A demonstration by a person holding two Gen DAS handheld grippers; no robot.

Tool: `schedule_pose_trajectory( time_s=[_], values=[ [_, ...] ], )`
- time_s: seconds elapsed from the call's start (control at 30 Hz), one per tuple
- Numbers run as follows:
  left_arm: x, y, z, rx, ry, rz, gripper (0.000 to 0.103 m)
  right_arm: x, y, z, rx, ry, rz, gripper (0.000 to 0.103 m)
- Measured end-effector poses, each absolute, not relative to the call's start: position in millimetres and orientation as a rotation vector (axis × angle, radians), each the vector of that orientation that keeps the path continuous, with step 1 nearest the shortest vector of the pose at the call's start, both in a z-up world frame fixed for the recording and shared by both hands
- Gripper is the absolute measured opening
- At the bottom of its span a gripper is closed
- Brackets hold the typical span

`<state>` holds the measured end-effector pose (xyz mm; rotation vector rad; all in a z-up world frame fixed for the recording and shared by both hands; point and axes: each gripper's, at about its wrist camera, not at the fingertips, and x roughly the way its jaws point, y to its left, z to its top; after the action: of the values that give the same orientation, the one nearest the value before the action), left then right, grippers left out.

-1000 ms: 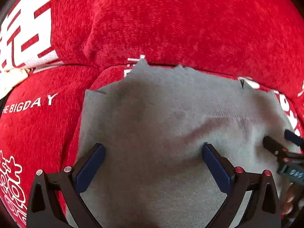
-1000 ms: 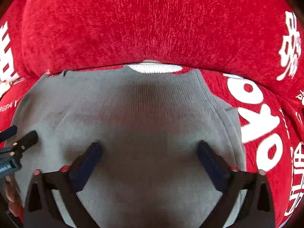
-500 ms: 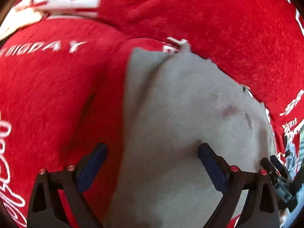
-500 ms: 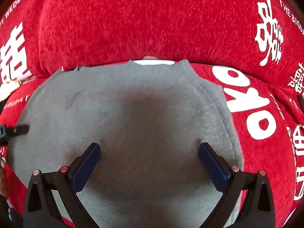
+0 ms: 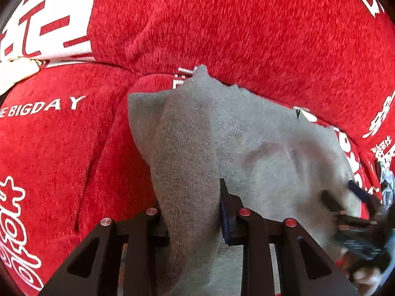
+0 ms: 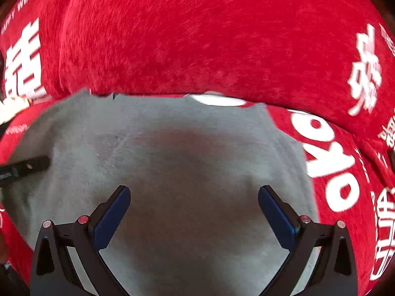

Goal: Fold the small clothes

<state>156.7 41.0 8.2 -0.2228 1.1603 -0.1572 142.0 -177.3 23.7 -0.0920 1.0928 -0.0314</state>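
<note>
The left gripper [image 5: 195, 212] has just been closing, and its jaws now pinch a raised fold of the grey garment [image 5: 246, 148] between them — the cloth bunches up in a ridge that runs from the pads forward, away from the tool, toward the garment's far corner. The right pad, dark blue, presses against the fold's side; the left pad is mostly hidden behind the cloth. To the left of this gripper lies bare red cover [image 5: 61, 148] with white lettering, and ahead of it rises the red back cushion [image 5: 234, 24] with large white characters. Off to its right the other tool shows at the garment's edge, with part of a hand [image 5: 365, 276] beneath it. The right gripper [image 6: 193, 212] stands wide, its blue pads well apart and nothing between them but the flat grey garment [image 6: 197, 153] below — whether the tips touch the cloth I cannot tell. The garment spreads ahead of this tool to the seam under the back cushion [image 6: 197, 37], and to its left a dark finger of the left gripper [image 6: 27, 166] rests at the cloth's edge.
</note>
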Motion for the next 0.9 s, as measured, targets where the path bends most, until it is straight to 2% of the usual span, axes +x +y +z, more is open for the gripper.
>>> schedule_pose_trajectory(
  time_s=[0.07,0.17,0.27,0.33,0.5,0.57,0.7,0.9],
  values=[
    [155,43,19,-0.228,1.157,-0.148,0.029,157,-171,9,-0.084,1.15,-0.041,0.103],
    [156,37,34,-0.222,1.156,-0.142,0.029,162,-168,5,-0.093,1.09,-0.047,0.103],
    [153,30,44,-0.183,1.151,-0.129,0.029,164,-170,13,-0.058,1.133,-0.077,0.103],
    [153,23,47,-0.156,1.147,-0.114,0.029,157,-172,21,0.017,1.098,-0.059,0.103],
    [153,6,53,-0.118,1.152,-0.071,0.029,160,-159,9,-0.072,1.139,-0.073,0.103],
    [150,-1,61,-0.101,1.149,-0.068,0.029,157,-170,20,-0.029,1.158,-0.085,0.103],
    [146,-28,73,-0.022,1.138,-0.07,0.028,125,-210,44,-0.012,1.077,-0.112,0.103],
    [141,-93,85,0.084,1.144,-0.093,0.027,70,-317,52,0.138,1.067,-0.209,0.103]
  ],
)
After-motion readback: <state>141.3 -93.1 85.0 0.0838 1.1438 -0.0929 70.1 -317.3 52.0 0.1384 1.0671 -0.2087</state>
